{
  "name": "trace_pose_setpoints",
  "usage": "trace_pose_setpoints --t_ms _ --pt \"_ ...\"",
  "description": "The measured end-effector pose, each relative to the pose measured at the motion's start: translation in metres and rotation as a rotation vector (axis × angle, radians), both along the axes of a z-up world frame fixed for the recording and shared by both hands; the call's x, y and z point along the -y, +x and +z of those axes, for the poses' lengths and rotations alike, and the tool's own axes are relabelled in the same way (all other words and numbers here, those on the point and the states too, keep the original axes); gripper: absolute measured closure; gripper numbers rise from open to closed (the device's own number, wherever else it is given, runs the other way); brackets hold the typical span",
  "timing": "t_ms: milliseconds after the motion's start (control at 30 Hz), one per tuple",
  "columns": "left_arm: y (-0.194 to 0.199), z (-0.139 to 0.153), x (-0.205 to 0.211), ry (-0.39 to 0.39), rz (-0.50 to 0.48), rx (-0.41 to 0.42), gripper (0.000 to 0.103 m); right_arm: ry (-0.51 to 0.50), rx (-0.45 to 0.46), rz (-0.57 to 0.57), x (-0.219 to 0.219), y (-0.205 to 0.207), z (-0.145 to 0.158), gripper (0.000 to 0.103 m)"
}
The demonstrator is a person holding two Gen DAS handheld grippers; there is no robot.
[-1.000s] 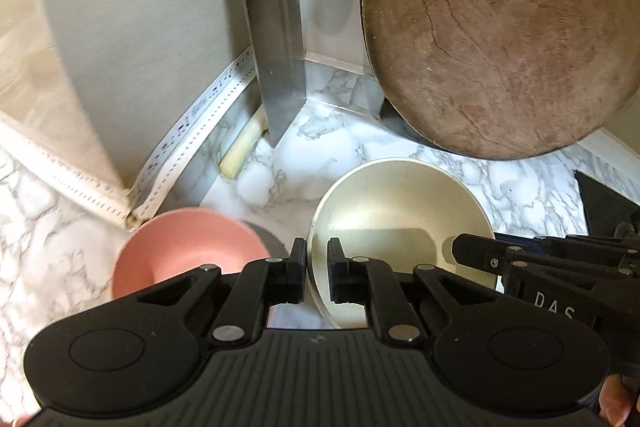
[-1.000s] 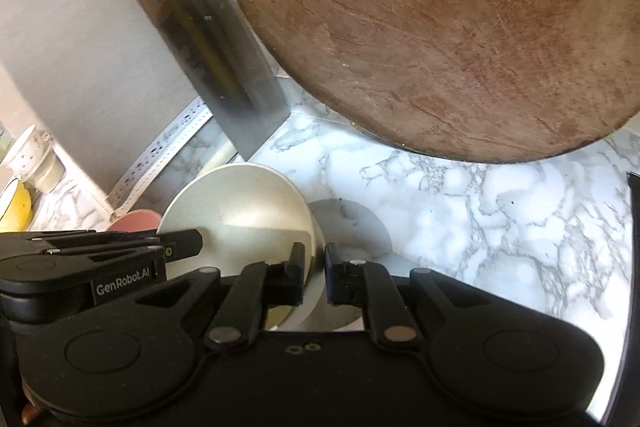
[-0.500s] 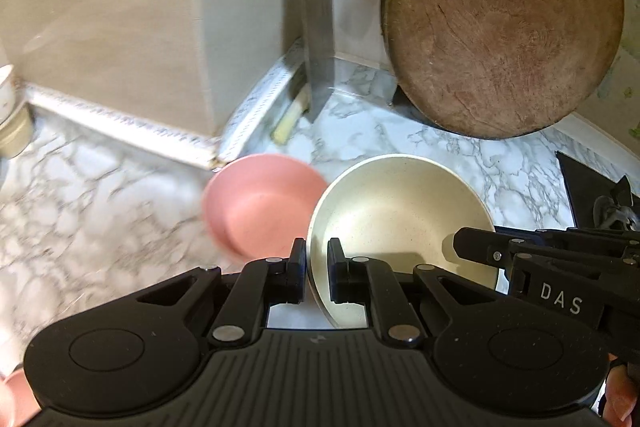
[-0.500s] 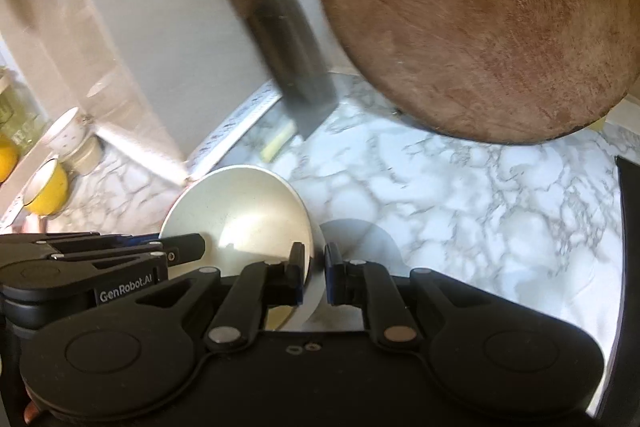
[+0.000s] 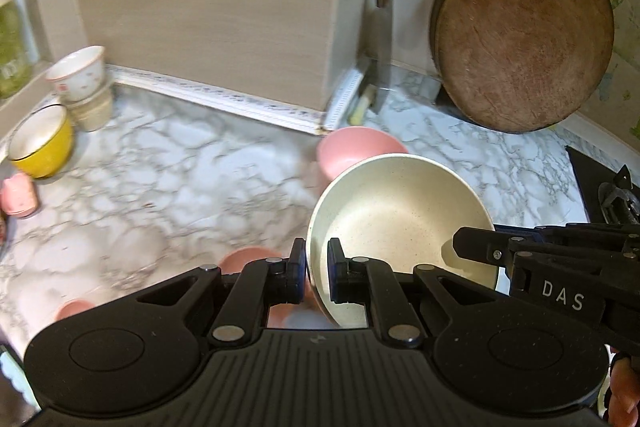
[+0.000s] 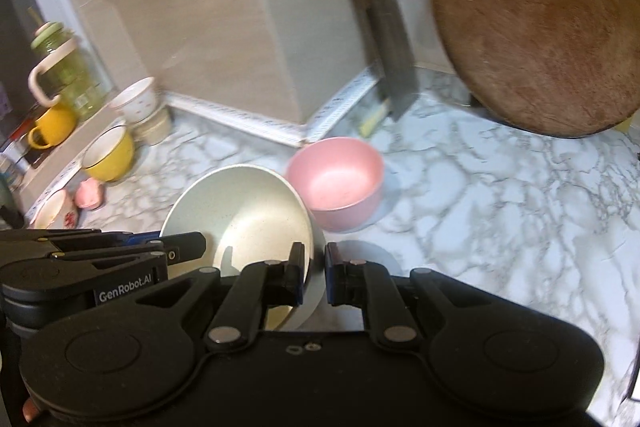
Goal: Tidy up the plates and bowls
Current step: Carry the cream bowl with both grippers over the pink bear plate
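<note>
1. Right wrist view, left to right: one yellow mug (image 6: 54, 126), one yellow bowl (image 6: 108, 157), two stacked white cups (image 6: 142, 111), one pink bowl (image 6: 336, 183), one round board (image 6: 536, 27).
2. One cream bowl (image 6: 240, 211) was lifted above the counter (image 6: 500, 195).
3. Left gripper (image 5: 317, 277) and right gripper (image 6: 314, 279) each clamped its rim.

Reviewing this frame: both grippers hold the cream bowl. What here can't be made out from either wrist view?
- Cream bowl: near rim hidden behind the left gripper in the left view and the right gripper in the right view.
- Pink items under the bowl, left view: blurred and half covered by gripper fingers; type unclear.
- Cleaver, right view: motion-blurred.
- Stove corner, left view: cut off by the frame edge.
</note>
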State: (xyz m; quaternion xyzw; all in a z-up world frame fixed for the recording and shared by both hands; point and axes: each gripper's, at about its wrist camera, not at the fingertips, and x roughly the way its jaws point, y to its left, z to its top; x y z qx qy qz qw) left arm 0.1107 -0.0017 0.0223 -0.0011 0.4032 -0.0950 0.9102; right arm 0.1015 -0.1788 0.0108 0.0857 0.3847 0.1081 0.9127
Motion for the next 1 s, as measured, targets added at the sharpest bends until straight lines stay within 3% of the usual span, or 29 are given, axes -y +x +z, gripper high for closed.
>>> trace_pose_setpoints --t_ms 467,1000 --pt "-0.045 0.007 -0.084 0.022 0.13 -0.01 0.093 -0.007 -0.009 0.152 -0.09 -0.028 0.006 0.093" --pt "-0.052 -0.055 -0.128 0.036 0.226 -0.166 0.093 -0.024 -0.179 0.245 -0.145 -0.016 -0.046 0.094"
